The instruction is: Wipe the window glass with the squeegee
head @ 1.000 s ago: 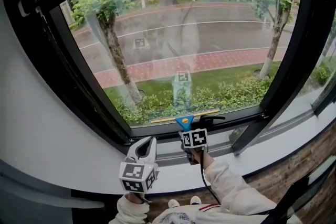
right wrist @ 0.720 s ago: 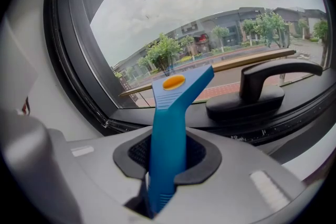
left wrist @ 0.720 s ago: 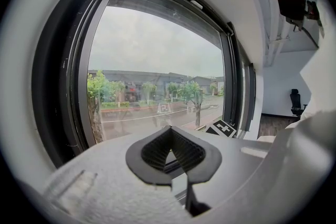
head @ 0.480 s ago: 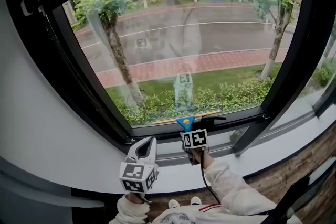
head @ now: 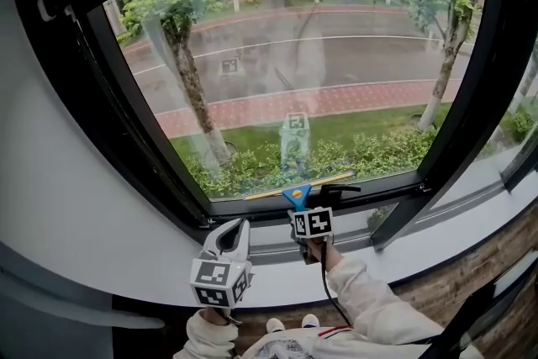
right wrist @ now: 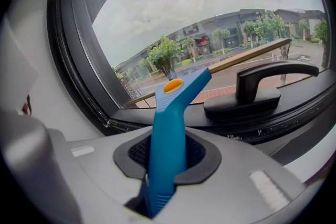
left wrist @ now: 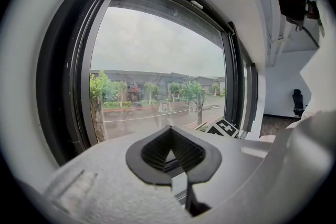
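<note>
The squeegee has a blue handle (head: 296, 196) (right wrist: 168, 139) with an orange dot and a long yellowish blade (head: 303, 185) (right wrist: 247, 55). Its blade lies against the bottom edge of the window glass (head: 286, 63), tilted up to the right. My right gripper (head: 300, 213) (right wrist: 167, 160) is shut on the blue handle and holds it upright just below the pane. My left gripper (head: 235, 229) (left wrist: 170, 157) hangs to the lower left over the sill, jaws shut with nothing between them, pointing at the left part of the window.
A black window handle (head: 336, 191) (right wrist: 257, 92) sits on the lower frame right beside the squeegee head. The thick black frame (head: 109, 122) surrounds the pane. A white sill (head: 403, 244) runs below, and a white sleeve (head: 370, 307) reaches up from the bottom.
The head view has drifted slightly. The squeegee and both grippers keep almost the same places at the bottom of the pane.
</note>
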### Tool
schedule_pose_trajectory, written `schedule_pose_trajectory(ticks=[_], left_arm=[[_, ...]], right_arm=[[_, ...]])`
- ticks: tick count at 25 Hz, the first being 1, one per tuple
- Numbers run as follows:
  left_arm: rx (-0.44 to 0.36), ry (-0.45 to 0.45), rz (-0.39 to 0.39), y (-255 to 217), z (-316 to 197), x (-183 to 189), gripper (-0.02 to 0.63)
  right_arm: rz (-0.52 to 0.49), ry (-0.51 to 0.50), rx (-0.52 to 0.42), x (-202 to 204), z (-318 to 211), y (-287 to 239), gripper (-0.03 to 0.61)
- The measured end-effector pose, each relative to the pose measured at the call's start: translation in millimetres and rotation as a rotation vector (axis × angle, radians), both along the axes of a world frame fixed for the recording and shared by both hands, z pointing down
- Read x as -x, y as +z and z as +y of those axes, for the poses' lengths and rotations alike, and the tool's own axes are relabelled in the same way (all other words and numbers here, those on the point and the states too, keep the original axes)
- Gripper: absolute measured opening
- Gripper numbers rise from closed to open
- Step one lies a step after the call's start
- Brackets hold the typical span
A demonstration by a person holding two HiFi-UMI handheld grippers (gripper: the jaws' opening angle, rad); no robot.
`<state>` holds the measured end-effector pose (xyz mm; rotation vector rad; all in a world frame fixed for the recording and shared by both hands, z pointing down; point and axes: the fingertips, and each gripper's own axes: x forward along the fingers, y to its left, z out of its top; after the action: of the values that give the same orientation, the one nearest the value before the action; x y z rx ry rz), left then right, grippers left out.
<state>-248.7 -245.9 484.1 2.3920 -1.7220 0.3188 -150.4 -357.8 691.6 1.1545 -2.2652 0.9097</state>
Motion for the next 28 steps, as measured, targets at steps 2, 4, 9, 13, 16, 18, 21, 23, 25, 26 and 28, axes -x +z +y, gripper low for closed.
schedule_pose_trajectory(ticks=[2,4,9,13,16,18,21,23,25,26,28], left_arm=[[0.004,-0.005,0.004,2,3,-1,0.000],[0.008,-0.011,0.008,6,8,-4,0.000],[0.011,-0.040,0.023,13,24,-7,0.000],[0.016,-0.030,0.030,14,46,-12,0.000],[0.018,-0.003,0.042,22,52,-31,0.000],[0.011,0.018,0.044,24,57,-41,0.000],[-0.005,0.043,0.042,18,83,-43,0.000],[-0.014,0.056,0.050,19,104,-44,0.000],[-0.029,0.067,0.053,21,129,-44,0.000],[-0.038,0.072,0.053,21,143,-41,0.000],[-0.056,0.079,0.058,20,178,-34,0.000]], right_arm=[[0.001,-0.012,-0.024,-3,4,-6,0.083],[-0.002,-0.020,-0.051,-7,8,-15,0.083],[-0.058,-0.037,-0.117,-12,22,-51,0.083],[-0.122,-0.026,-0.173,-20,51,-87,0.083],[-0.147,0.024,-0.200,-49,68,-99,0.083],[-0.162,0.056,-0.214,-66,84,-104,0.083],[-0.180,0.099,-0.231,-80,121,-117,0.083],[-0.185,0.128,-0.242,-91,148,-123,0.083],[-0.189,0.152,-0.260,-101,178,-127,0.083],[-0.192,0.165,-0.272,-104,195,-130,0.083],[-0.198,0.195,-0.298,-109,234,-137,0.083]])
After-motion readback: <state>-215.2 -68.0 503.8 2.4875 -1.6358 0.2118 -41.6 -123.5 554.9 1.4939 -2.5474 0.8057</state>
